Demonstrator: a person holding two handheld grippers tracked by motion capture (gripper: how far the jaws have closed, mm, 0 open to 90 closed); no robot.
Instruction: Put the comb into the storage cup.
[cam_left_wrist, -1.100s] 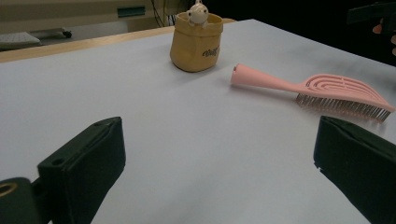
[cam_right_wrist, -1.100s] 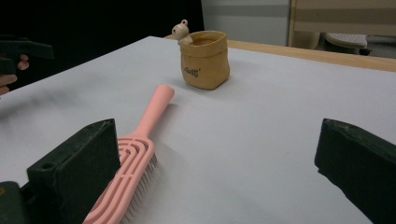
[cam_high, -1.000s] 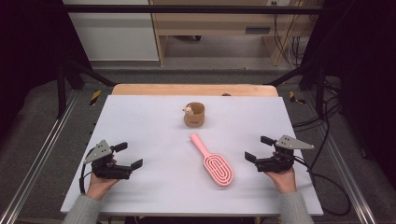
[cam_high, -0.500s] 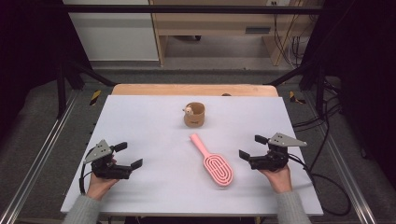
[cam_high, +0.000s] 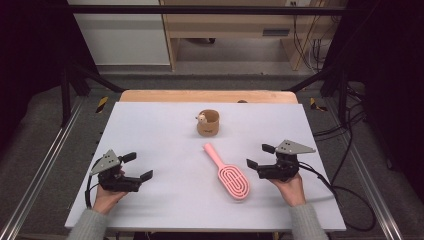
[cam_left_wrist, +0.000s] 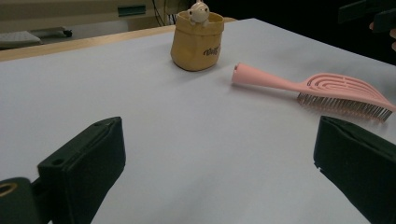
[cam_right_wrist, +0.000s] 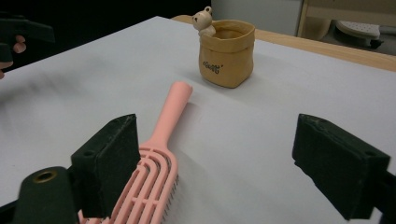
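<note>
The pink hairbrush (cam_high: 227, 170) lies flat on the tabletop (cam_high: 160, 130), just in front of the right gripper (cam_high: 261, 157). In the right gripper view its slotted plastic head (cam_right_wrist: 147, 182) sits beside the one jaw, partly behind it, not gripped, and its smooth round handle runs away ahead. These jaws stand wide and have just been closing a little, with nothing pressed between them. The left gripper (cam_high: 136, 167) rests well apart from the brush, jaws wide and empty. Beyond the handle stands a tan, soft-walled pot (cam_high: 208, 123) with a small bear figure (cam_right_wrist: 203, 19) on its rim.
</note>
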